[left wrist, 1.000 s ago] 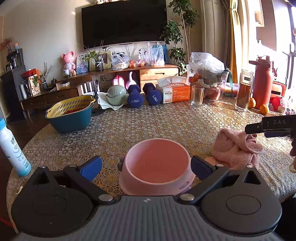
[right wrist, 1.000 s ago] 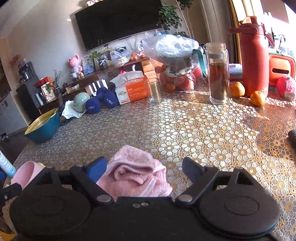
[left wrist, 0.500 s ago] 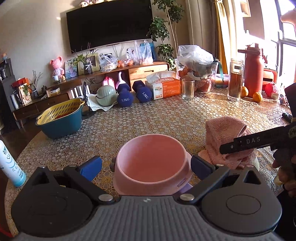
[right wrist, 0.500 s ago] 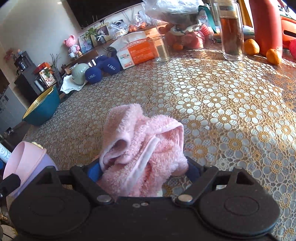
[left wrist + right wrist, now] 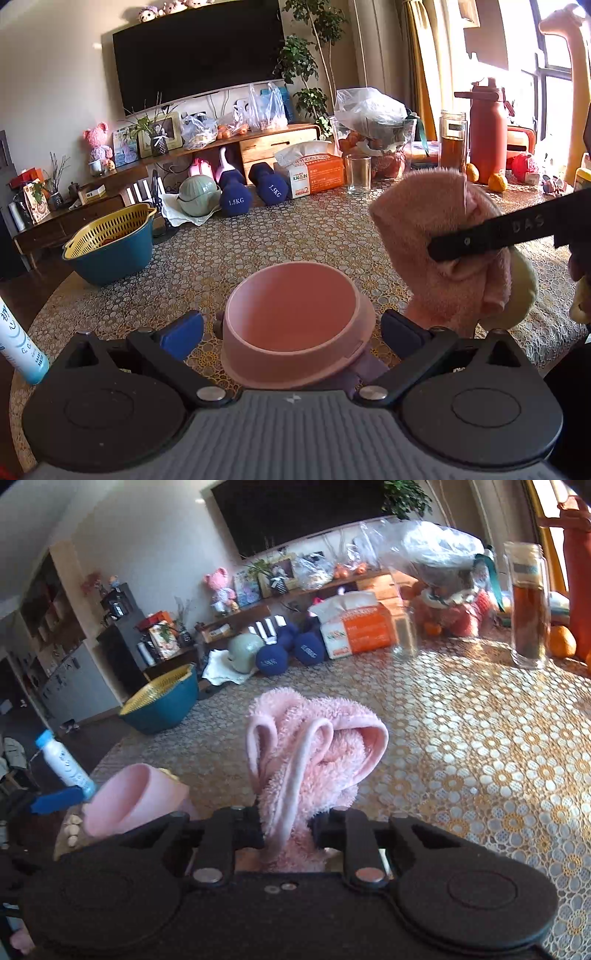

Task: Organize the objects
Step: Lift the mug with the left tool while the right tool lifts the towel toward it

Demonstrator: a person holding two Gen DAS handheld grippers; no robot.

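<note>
The right gripper (image 5: 288,832) is clenched on a pink towel (image 5: 310,746), which bunches up ahead of its fingers and is lifted off the tabletop (image 5: 480,738). From the left wrist view the towel (image 5: 443,240) hangs to the right of the left gripper (image 5: 291,328), slightly above it, its lower folds close to the tabletop (image 5: 258,240). The left gripper is released, its blue pads spread to either side of a pink bowl (image 5: 295,317) that sits between them; whether either pad touches the bowl is hard to tell.

The step in hand looks like carrying the towel to the bowl, which lies to the right gripper's left and a little below it. To do it well, keep the clench firm, since the fluffy cloth is held only by a pinched fold and could slip if swung fast. Raise the dangling folds above the bowl's rim before crossing over, or they may drag the light bowl sideways. The left gripper could close gently on the bowl to steady it. Centre the bunch over the hollow, lower it until the cloth rests inside, and only then let go, so no loose end drapes over the edge.

A teal basket (image 5: 110,247) stands far ahead to the left.
</note>
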